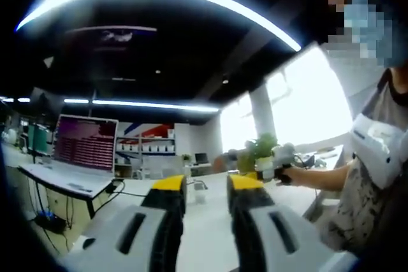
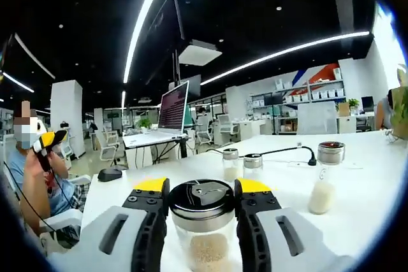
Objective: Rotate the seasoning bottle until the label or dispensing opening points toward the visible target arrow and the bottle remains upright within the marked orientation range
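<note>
In the right gripper view, a glass seasoning bottle with a metal shaker lid and pale granules inside stands upright on the white table. My right gripper is shut on it, a yellow-tipped jaw pressing each side of the lid. At the far left of that view, a seated person's hand holds the left gripper up high. In the left gripper view, my left gripper is open above a white table, nothing between its jaws. The person's outstretched hand holds a gripper at the right.
Two small shakers stand behind the held bottle. A taller bottle of white powder is to the right. A black mouse lies left, near a cable. A monitor and a potted plant stand farther off.
</note>
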### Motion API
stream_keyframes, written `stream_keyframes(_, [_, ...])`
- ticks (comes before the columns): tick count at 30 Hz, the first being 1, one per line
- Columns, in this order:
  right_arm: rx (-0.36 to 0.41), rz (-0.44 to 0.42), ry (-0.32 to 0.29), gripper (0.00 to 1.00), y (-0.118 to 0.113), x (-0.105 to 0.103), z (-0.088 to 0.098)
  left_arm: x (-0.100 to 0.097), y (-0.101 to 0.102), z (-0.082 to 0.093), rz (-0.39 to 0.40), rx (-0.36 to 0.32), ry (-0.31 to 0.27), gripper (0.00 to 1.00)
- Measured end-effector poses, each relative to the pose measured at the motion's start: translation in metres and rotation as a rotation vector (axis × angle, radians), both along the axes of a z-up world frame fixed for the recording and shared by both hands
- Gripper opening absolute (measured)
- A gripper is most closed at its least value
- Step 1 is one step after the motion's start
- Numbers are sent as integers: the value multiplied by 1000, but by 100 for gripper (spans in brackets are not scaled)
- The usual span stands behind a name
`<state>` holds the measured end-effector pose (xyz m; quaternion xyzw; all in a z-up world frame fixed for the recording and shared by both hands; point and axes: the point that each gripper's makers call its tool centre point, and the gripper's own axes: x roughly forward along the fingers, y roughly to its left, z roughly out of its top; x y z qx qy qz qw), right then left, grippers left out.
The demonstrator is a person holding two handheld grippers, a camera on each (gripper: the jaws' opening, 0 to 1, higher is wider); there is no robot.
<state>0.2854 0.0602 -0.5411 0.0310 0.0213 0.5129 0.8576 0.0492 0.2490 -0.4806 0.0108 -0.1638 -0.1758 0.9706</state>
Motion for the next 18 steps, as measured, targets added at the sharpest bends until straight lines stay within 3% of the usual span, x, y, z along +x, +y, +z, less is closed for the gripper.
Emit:
stream_keyframes(4, [-27, 33, -5, 40, 0, 0, -2, -1, -2, 1, -11, 2, -3, 27])
stream_keyframes(9, [-12, 191, 11, 39, 5, -4, -3, -1, -2, 0, -15, 2, -1, 27])
stream_keyframes(12, [-43, 269, -1, 39, 6, -4, -3, -1, -3, 0, -18, -1, -1, 27])
stream_keyframes(18, [-1, 419, 49, 39, 9, -8, -3, 1, -5, -1, -32, -1, 3, 27])
